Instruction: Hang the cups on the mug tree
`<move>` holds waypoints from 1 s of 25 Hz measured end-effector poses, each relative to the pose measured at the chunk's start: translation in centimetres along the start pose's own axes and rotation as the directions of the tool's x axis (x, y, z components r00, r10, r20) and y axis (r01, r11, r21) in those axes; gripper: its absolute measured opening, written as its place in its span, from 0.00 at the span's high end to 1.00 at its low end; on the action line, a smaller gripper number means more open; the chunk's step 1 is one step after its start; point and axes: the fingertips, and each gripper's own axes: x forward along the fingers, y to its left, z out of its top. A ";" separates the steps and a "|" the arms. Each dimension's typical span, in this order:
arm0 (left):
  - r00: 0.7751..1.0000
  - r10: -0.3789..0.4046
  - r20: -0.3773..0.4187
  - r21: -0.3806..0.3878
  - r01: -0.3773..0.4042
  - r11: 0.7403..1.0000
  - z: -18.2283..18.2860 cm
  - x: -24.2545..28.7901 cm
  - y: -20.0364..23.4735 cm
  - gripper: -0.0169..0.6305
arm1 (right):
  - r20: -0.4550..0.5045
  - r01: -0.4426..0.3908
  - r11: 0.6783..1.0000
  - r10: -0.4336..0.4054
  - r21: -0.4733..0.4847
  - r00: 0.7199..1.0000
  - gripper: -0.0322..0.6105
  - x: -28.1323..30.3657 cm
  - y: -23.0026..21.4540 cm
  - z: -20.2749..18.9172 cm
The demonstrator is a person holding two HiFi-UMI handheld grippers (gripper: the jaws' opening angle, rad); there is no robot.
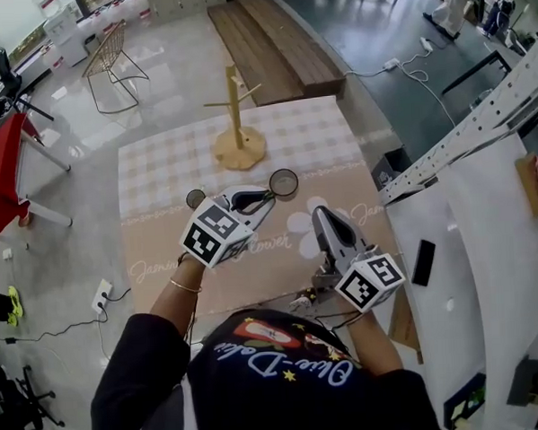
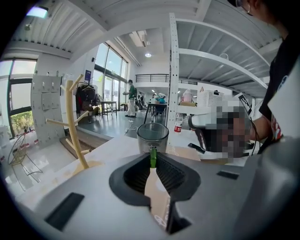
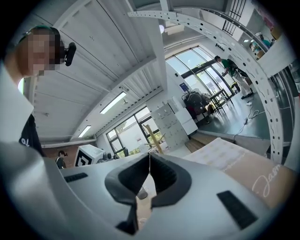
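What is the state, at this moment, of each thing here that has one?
cup: upright, gripped by its green handle
left gripper: shut on that handle
right gripper: shut, empty
mug tree: upright, no cup hung on it
second cup: upright, not held

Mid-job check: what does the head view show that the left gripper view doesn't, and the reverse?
Only the head view: a second cup standing to the left of the left tongs. Only the left gripper view: the green handle, pinched between those tongs' shut jaws. Both: the held cup that the handle belongs to, and the mug tree, which has no cup hanging on it yet.
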 end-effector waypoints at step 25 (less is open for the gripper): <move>0.990 0.141 0.014 -0.112 -0.139 0.984 3.5 2.0 0.7 0.90 | -0.016 -0.156 0.986 0.157 0.055 0.987 0.93 2.4 -3.5 2.8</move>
